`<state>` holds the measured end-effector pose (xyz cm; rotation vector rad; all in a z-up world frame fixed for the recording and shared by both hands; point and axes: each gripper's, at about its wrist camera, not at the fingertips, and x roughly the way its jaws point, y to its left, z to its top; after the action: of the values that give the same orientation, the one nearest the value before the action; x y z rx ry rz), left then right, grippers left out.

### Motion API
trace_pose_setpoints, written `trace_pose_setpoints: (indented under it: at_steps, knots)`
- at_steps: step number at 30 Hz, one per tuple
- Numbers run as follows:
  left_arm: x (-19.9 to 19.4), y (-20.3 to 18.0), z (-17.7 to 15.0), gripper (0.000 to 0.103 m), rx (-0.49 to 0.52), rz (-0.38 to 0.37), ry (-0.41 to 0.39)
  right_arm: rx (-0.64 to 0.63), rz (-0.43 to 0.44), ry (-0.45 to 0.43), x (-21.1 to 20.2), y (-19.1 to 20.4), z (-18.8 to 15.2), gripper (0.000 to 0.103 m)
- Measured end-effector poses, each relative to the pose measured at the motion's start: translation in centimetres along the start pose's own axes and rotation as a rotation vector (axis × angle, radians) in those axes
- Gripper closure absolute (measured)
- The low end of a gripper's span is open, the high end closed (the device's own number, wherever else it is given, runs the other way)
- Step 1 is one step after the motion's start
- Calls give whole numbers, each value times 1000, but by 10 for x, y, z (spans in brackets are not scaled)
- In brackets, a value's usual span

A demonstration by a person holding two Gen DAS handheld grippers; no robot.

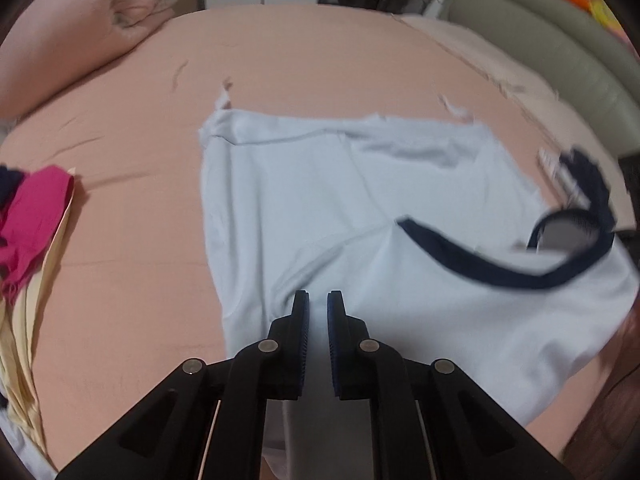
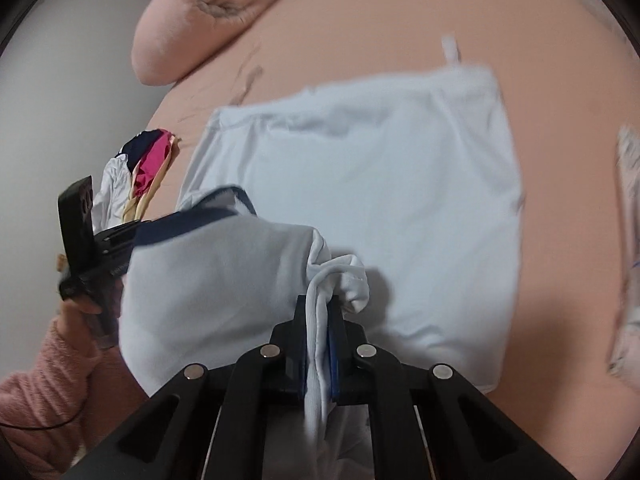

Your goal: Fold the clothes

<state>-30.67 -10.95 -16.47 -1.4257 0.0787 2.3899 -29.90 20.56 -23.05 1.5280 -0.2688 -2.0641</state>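
Note:
A pale blue-white T-shirt (image 1: 340,208) with a navy collar (image 1: 480,264) lies on the pink bed sheet (image 1: 140,112). My left gripper (image 1: 318,300) is narrowly parted with shirt fabric running between its fingers near the collar side. My right gripper (image 2: 320,308) is shut on a bunched fold of the shirt (image 2: 340,276) and holds it lifted over the flat part (image 2: 380,184). The left gripper also shows in the right wrist view (image 2: 96,248), and the right one in the left wrist view (image 1: 576,208).
A pile of clothes, magenta (image 1: 32,208), cream and navy, lies at the bed's left side (image 2: 148,160). A pink pillow (image 1: 72,28) is at the far left. A grey-green padded headboard (image 1: 560,48) runs along the right.

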Motion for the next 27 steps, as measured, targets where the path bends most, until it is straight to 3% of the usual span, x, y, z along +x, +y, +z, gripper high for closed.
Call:
trace_pose_setpoints:
  at_steps: [2,4,6,8,9,10,12,16,20,21,23,24,26,27]
  knots:
    - [-1,3,1,79,23,23,2,-41,-54,-45,-12,5,3,97]
    - [-1,4,0,53,49,41,9,-48,-93,-60,-16,4,7,97]
    - [1,4,-3,51,58,10,16,-66,-136,-68,-15,3,7,97]
    - [6,-2,-7,53,95,-5,20,-93,-176,-76,-13,5,6,97]
    - [11,-6,-10,82,127,5,27,-110,-194,-79,-12,8,6,97]
    - [15,-10,-10,98,145,25,32,-128,-213,-82,-10,10,6,97]
    - [16,-14,-9,99,164,43,27,-162,-249,-89,-7,14,6,97]
    - [-1,-16,8,99,186,73,-55,-233,-330,-163,-19,24,10,97]
    - [-11,-12,31,99,185,145,-159,-280,-430,-330,-39,28,21,97]
    - [-6,-7,36,99,165,142,-150,-283,-453,-381,-42,27,23,97]
    - [25,3,42,97,141,73,-44,-313,-528,-367,-20,19,30,97]
    - [40,5,42,92,150,85,8,-280,-512,-298,0,5,36,96]
    - [36,1,47,92,187,137,-18,-194,-453,-182,31,-21,45,96]
    - [34,-2,49,92,206,162,-31,-138,-408,-184,30,-31,49,96]
